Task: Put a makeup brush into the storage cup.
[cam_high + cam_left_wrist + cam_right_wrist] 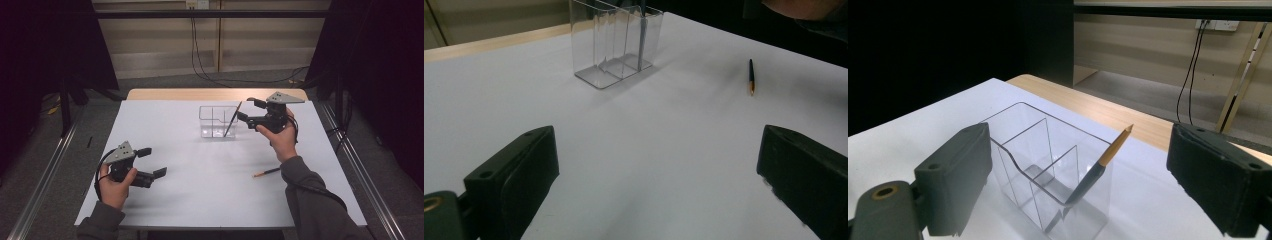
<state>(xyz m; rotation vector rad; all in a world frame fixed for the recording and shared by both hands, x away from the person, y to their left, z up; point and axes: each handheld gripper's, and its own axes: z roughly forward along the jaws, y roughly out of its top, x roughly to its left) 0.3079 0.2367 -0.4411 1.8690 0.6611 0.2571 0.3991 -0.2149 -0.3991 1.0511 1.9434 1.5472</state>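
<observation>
A clear plastic organizer [217,121] stands on the white surface [210,185] near the middle of its far edge, split into compartments by thin inner walls. A pen [232,120] with a dark barrel and an orange-tan end leans inside its right end compartment — lower end on the floor of the box, upper end sticking out above the rim and tilted toward the right gripper [246,110].

That gripper is held just beside the organizer's right end, above the surface, pointing at it from the right. Its jaws stand wide apart with nothing between the pads; in the right gripper view the pen [1098,170] leans in the organizer [1048,165] ahead of them, untouched by either jaw.

A second pen [266,173] lies flat on the surface toward the near right corner — just beside the person's right sleeve [310,195] and well apart from the organizer. In the left gripper view it [751,77] lies far off to the right.

The left gripper [152,161] hovers low over the near left part of the surface, pointing right, its jaws wide open and empty.
</observation>
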